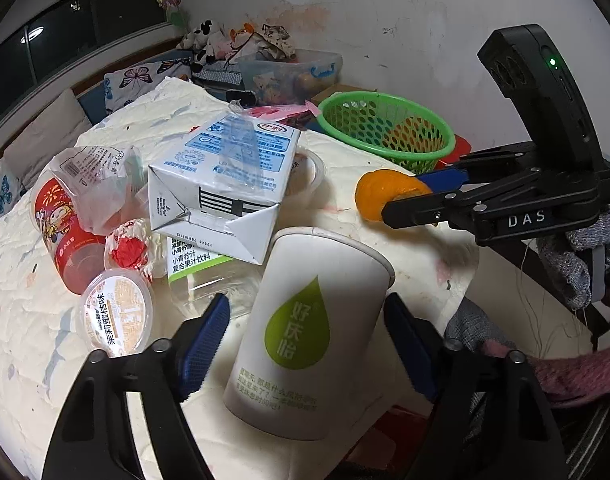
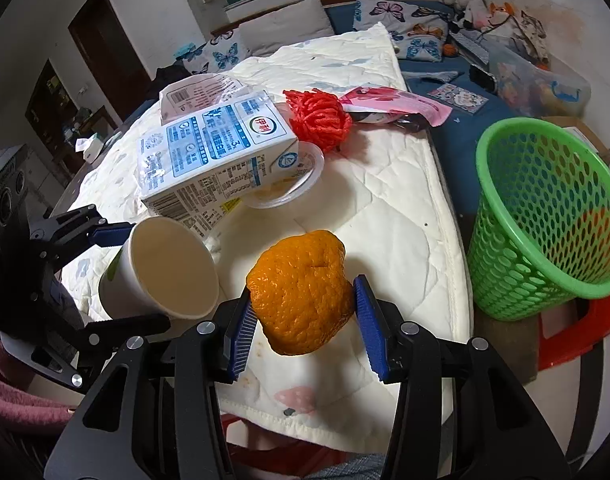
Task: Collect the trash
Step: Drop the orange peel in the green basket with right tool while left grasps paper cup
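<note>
Paper cup (image 1: 313,320) between open left claw (image 1: 305,344) pads, right claw (image 2: 305,320) clamping orange peel (image 2: 301,292)

My view is bright and sharp near my jaws; the fisheye bends edges, and corners are black.
</note>
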A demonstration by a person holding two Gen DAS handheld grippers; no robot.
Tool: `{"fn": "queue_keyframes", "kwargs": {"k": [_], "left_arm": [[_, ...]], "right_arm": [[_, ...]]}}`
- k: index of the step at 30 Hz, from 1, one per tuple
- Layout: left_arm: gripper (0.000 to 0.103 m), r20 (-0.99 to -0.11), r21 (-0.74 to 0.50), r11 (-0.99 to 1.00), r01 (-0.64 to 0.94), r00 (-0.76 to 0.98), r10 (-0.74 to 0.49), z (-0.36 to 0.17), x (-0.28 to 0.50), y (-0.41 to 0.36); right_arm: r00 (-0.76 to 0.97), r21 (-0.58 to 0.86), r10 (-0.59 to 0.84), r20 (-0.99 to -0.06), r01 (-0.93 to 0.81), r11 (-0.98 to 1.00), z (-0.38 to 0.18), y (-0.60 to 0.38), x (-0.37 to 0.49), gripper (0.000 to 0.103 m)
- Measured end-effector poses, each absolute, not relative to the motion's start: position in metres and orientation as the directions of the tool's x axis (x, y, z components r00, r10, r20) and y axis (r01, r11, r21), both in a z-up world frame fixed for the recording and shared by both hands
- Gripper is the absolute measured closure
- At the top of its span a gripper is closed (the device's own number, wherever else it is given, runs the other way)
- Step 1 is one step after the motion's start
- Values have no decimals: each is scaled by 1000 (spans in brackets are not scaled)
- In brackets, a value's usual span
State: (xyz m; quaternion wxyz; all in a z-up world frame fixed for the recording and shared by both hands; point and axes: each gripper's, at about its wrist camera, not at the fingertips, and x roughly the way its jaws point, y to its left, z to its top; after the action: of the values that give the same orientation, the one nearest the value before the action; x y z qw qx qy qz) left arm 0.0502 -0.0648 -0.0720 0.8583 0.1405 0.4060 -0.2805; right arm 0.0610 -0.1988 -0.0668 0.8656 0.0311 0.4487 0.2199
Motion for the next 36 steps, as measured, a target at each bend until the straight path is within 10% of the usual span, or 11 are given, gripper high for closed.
{"fn": "queue_keyframes", "kwargs": {"k": [36], "left_arm": [[40, -660, -93, 818, 567, 580, -477, 2, 64, -86]], "right_arm": [[583, 108, 40, -812, 83, 991, -85, -364, 159, 54]]}}
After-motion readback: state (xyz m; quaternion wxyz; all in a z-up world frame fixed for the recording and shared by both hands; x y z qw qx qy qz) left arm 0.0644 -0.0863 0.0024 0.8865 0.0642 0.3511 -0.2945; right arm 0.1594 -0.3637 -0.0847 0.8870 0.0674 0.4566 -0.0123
